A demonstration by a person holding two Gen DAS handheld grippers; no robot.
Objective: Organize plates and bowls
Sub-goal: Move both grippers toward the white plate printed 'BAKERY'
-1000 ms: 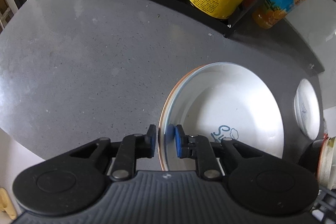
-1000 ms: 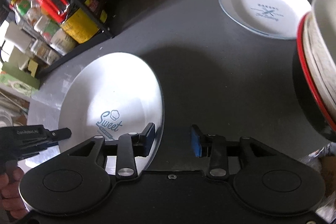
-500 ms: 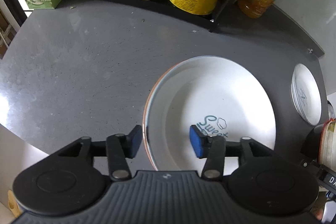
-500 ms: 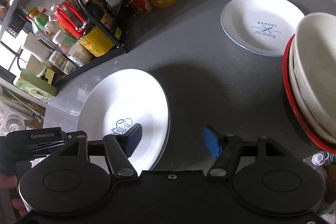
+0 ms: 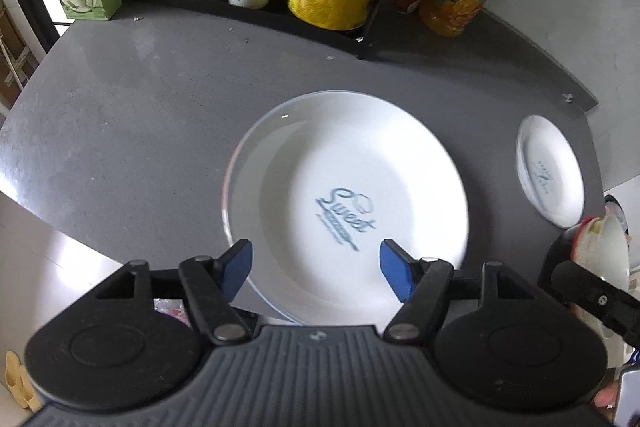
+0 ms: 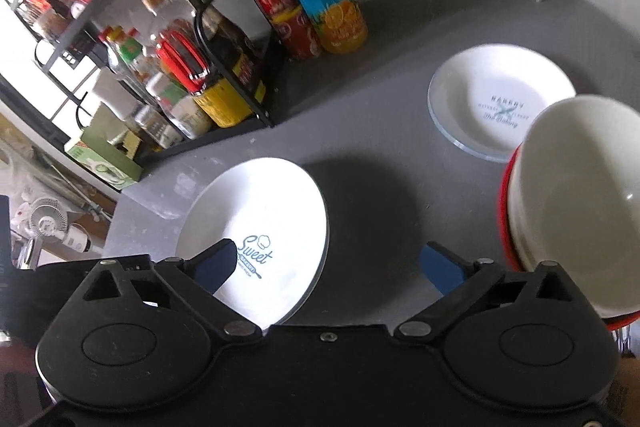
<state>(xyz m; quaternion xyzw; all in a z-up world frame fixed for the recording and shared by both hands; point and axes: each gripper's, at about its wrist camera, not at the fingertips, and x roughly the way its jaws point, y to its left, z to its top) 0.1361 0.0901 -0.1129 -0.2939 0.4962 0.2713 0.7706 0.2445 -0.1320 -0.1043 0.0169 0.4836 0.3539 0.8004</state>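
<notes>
Left gripper (image 5: pixel 316 263) hangs with jaws wide apart over the near rim of the Sweet plate (image 5: pixel 352 203), gripping nothing. That plate lies flat near the bench's (image 5: pixel 140 115) front edge, likely set there as a stacking base. Right gripper (image 6: pixel 326 265) is spread too, empty, over bare bench between plate and bowls (image 6: pixel 576 203). The bowls sit nested at the right edge; the Bakery plate (image 6: pixel 500 99) waits behind them, toward the back, probably next for stacking.
</notes>
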